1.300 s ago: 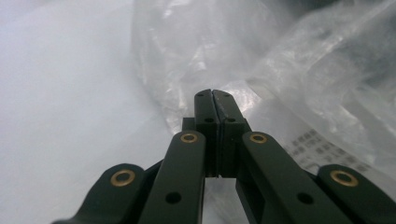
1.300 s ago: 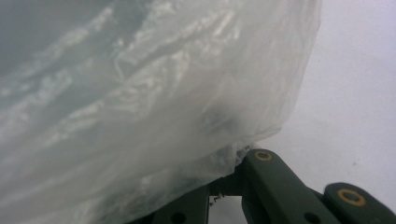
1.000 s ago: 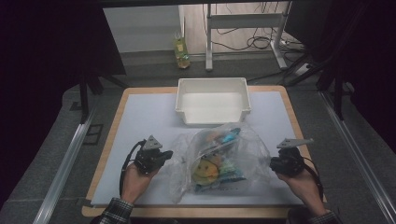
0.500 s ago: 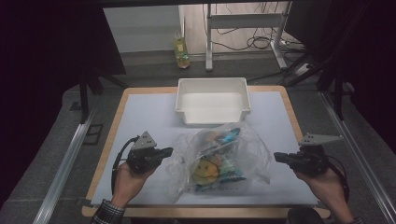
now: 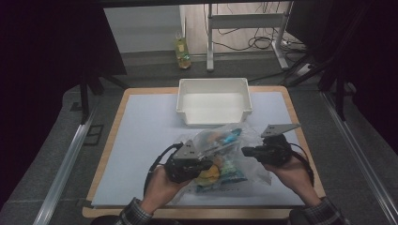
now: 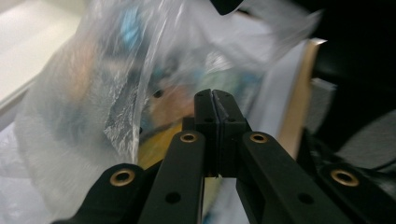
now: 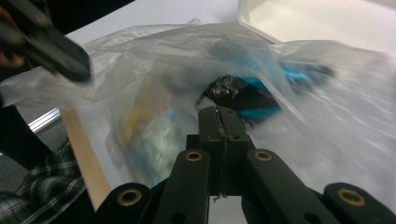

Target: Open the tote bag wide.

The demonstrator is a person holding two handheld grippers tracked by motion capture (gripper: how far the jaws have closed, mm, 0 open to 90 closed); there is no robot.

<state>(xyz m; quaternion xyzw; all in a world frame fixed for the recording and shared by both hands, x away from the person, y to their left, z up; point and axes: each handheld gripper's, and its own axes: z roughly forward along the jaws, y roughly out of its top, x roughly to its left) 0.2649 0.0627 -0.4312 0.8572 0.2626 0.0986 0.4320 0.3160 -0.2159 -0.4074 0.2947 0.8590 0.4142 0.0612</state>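
Clear plastic bag [image 5: 225,154] of coloured packets sits on the near middle of the pale blue mat [image 5: 145,126], just in front of the white bin [image 5: 213,101], its upper film drawn up between the two grippers. Contents show through the film: yellow, teal and blue wrappers, blurred in both gripper views; one dark crinkled packet [image 7: 233,91] is plain in the right gripper view. Left gripper [image 5: 199,161] at the bag's left edge, jaws pressed fully together; a thin strip of film appears pinched in the seam between the pads [image 6: 224,116], the bag [image 6: 116,102] hanging close beyond. Right gripper [image 5: 248,151] at the bag's right edge, pointing left toward the other, jaws likewise closed tight, with film seemingly caught in the seam and the bag [image 7: 187,60] spread right ahead of the tips. Each hand comes in from the near edge; a plaid sleeve [image 5: 133,213] on the left arm. Mat lies on a wooden-edged table [image 5: 112,126]. Beyond the table, a yellow-green bottle [image 5: 182,55] stands on the floor.
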